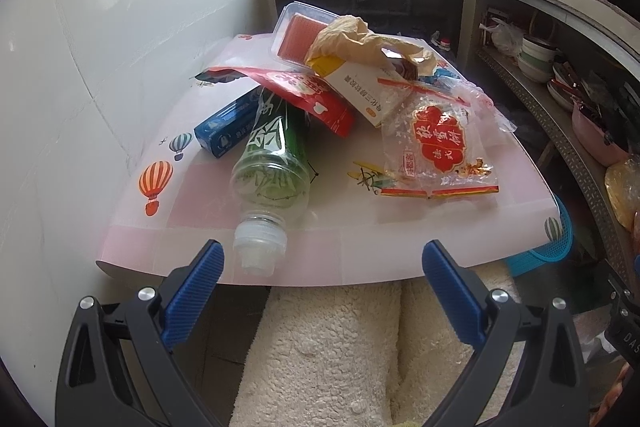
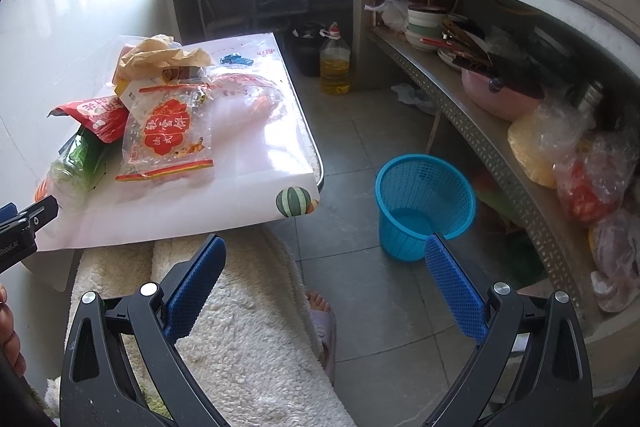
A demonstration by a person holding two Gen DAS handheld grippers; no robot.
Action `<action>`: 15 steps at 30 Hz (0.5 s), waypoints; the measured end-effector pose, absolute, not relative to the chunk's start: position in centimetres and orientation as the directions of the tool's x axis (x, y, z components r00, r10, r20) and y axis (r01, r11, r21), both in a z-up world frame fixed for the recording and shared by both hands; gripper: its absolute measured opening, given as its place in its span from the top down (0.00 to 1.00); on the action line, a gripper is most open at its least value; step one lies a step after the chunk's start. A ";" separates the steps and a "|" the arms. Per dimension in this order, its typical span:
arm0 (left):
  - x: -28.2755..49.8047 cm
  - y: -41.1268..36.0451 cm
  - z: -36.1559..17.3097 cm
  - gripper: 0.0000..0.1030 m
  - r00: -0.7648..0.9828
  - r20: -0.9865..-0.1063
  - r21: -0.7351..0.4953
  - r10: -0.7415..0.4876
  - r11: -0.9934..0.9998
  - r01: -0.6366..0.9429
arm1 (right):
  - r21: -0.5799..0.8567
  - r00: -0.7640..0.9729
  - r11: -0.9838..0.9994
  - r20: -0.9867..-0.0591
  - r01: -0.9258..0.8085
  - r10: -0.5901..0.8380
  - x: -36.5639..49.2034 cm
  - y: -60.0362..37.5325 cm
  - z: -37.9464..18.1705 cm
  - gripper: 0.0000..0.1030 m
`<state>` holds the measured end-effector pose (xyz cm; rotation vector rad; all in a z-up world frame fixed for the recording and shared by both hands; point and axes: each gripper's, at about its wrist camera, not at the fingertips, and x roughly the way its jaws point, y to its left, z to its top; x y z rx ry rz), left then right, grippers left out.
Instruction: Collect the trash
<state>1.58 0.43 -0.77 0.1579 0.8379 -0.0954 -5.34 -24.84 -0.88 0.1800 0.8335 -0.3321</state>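
**Rubbish piled on kitchen table, bin waiting empty**

In a cramped kitchen, a small table [image 1: 328, 255] under a balloon-print cover holds a heap of trash: a green plastic bottle [image 1: 272, 163] lying with its cap toward the near edge, a clear snack bag [image 1: 436, 151], a blue box [image 1: 224, 131] and a red pouch [image 1: 316, 99]. The left gripper [image 1: 322, 267] hangs spread wide and empty just short of the bottle cap; the right gripper [image 2: 324, 267], also spread and empty, faces the blue basket [image 2: 424, 203] on the floor. Collection appears not yet begun; the next move likely calls for closing on the bottle's neck.
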 end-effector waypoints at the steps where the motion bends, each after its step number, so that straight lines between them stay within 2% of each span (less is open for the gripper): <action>1: 1.6 0.4 -0.8 0.05 0.667 -0.745 0.101 -0.026 0.983 0.151 | 0.026 0.627 0.933 -0.748 0.358 -0.219 -5.4 -24.9 -0.8 0.07; 7: 1.8 0.2 -0.8 0.06 0.667 -0.743 0.092 -0.058 0.978 0.187 | 0.006 0.638 0.936 -0.734 0.352 -0.235 -5.5 -25.0 -0.6 0.07; 15: 1.9 0.4 -0.3 0.05 0.667 -0.725 0.004 -0.173 0.967 0.255 | -0.045 0.644 0.938 -0.716 0.343 -0.270 -5.4 -25.2 -0.3 0.07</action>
